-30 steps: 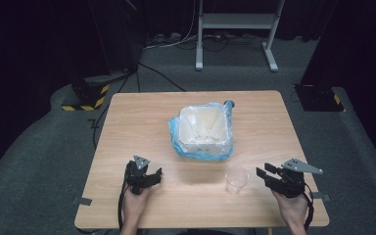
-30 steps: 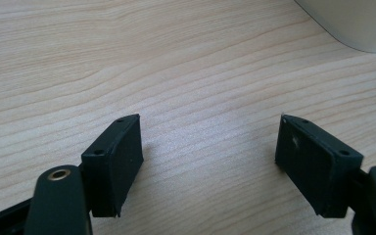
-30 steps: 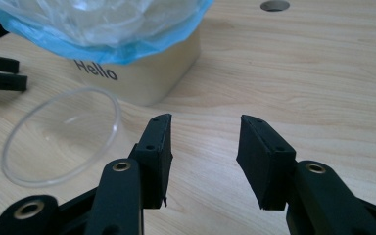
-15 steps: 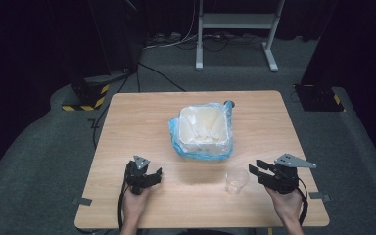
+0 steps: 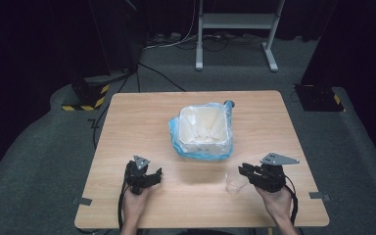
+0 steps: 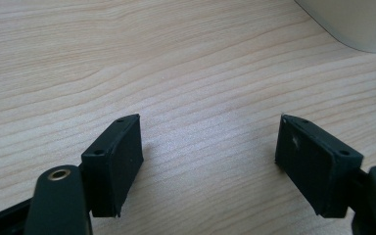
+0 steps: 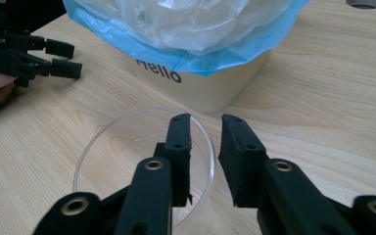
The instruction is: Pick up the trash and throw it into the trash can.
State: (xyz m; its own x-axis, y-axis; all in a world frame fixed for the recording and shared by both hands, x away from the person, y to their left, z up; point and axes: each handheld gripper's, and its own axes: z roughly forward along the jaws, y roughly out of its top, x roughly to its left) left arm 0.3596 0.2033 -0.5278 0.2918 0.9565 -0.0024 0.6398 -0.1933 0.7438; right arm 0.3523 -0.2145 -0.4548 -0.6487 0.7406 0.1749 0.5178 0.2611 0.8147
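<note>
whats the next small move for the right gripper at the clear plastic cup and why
Probably finish closing on the rim, then lift. The right gripper has been closing with one jaw inside the clear plastic cup and one outside, the wall between them, but a gap still shows. The beige bin lined with a blue plastic bag stands just beyond.

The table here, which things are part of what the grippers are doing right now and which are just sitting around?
In the job:
- clear plastic cup, its rim between the jaws
- right gripper, jaws just closing on that rim
- bin with blue bag liner, close behind the cup

Lying about:
- left gripper, open over bare table
- metal stand on the floor
</note>
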